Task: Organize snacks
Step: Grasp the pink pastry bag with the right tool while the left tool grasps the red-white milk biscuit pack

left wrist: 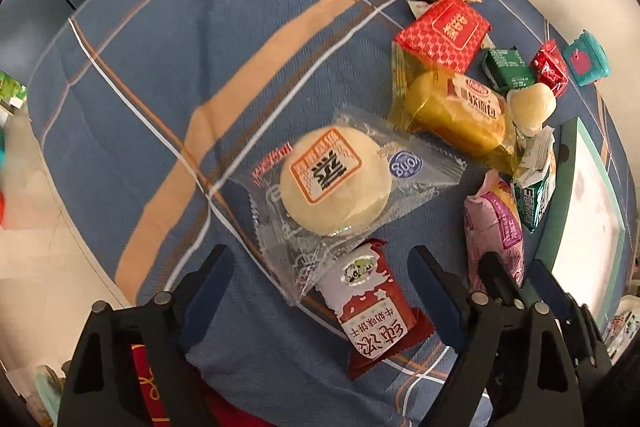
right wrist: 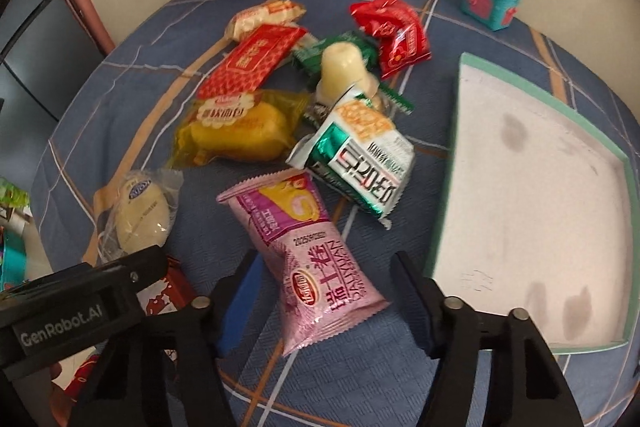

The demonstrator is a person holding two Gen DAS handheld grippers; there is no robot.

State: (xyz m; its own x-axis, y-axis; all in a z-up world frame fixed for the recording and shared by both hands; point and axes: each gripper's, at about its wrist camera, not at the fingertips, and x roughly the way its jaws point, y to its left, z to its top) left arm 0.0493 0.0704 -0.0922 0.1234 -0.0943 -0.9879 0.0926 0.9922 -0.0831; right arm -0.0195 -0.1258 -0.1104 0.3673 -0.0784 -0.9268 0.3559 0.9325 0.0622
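On the blue plaid tablecloth point(left wrist: 168, 75) we note snack packets strewn beside a green-rimmed tray point(right wrist: 460, 99) at its right edge. Our left gripper point(left wrist: 320, 291) stands open astride a red biscuit packet point(left wrist: 370, 307), pads clear of it. Our right gripper point(right wrist: 324, 291) brackets the pink snack packet point(right wrist: 304, 259); we cannot tell whether its pads press.
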